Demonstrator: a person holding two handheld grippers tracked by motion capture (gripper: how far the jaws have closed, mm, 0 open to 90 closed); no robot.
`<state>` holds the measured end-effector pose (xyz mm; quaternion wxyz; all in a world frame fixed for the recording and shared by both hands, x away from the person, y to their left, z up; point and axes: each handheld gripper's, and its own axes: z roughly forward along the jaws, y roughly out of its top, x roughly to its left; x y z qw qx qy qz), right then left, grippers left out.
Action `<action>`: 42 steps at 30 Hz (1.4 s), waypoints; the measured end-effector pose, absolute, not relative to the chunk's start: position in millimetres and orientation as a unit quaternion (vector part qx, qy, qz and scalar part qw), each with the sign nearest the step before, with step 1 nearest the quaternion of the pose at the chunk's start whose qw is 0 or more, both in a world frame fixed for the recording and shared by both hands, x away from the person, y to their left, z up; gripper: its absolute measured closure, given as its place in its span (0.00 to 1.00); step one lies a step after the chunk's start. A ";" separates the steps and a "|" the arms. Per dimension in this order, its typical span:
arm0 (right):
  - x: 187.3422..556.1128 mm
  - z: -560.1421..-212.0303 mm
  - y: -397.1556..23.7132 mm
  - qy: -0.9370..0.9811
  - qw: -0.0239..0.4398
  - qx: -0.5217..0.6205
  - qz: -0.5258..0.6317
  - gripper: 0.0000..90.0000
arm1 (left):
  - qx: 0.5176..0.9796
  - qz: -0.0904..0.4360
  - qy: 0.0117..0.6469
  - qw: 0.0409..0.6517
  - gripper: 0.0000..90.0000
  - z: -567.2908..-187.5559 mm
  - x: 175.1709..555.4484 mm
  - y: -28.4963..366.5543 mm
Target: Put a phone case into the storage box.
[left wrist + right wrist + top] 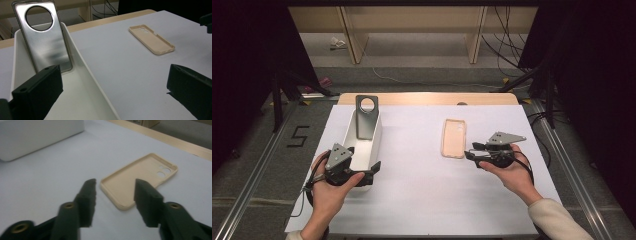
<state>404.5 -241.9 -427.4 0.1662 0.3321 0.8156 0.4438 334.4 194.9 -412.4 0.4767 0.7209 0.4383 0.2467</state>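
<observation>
A beige phone case (453, 138) lies hollow side up on the white mat, right of centre. My right gripper (469, 151) rests low at its near right corner. In the right gripper view the jaws stand apart with that corner (120, 203) just ahead between them, and the pads touch nothing. A silver phone shell with a round hole (366, 117) leans upright at the far end of a white tray (375, 137). My left gripper (371, 174) is open at the tray's near end. One jaw sits inside the tray and the other outside its right wall (82, 65).
The white mat (422, 200) covers a wooden table whose far edge (427, 98) shows beyond it. Dark stands and cables (532, 80) flank the table at the back. A "5" (298, 136) is marked on the floor at the left.
</observation>
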 end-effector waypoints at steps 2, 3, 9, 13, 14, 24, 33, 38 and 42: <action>411.1 -426.8 -236.1 0.822 0.159 0.330 0.435 0.83 | 0.722 0.247 0.438 0.476 0.00 -412.8 334.6 194.5; 414.6 -426.5 -232.6 0.825 0.162 0.329 0.429 0.91 | 0.722 0.246 0.438 0.476 0.00 -413.0 334.7 194.3; 438.4 -432.9 -203.3 0.849 0.146 0.324 0.390 1.00 | 0.722 0.247 0.439 0.476 0.00 -413.1 334.6 193.8; 449.6 -441.2 -177.4 0.864 0.138 0.316 0.367 1.00 | 0.723 0.246 0.437 0.475 0.00 -413.8 334.6 193.5; 451.9 -443.8 -171.4 0.866 0.137 0.317 0.361 1.00 | 0.724 0.246 0.437 0.475 0.00 -413.8 334.4 193.4; 466.9 -466.8 -137.8 0.884 0.124 0.312 0.324 1.00 | 0.726 0.244 0.435 0.473 0.00 -414.7 334.7 193.2; 468.0 -473.6 -134.6 0.891 0.122 0.317 0.303 1.00 | 0.727 0.244 0.433 0.474 0.00 -414.5 334.8 192.1; 467.9 -472.8 -136.8 0.890 0.115 0.325 0.297 1.00 | 0.727 0.244 0.433 0.474 0.00 -414.5 334.7 192.1; 467.2 -471.5 -140.0 0.891 0.112 0.328 0.294 1.00 | 0.726 0.245 0.432 0.475 0.00 -413.9 334.5 192.2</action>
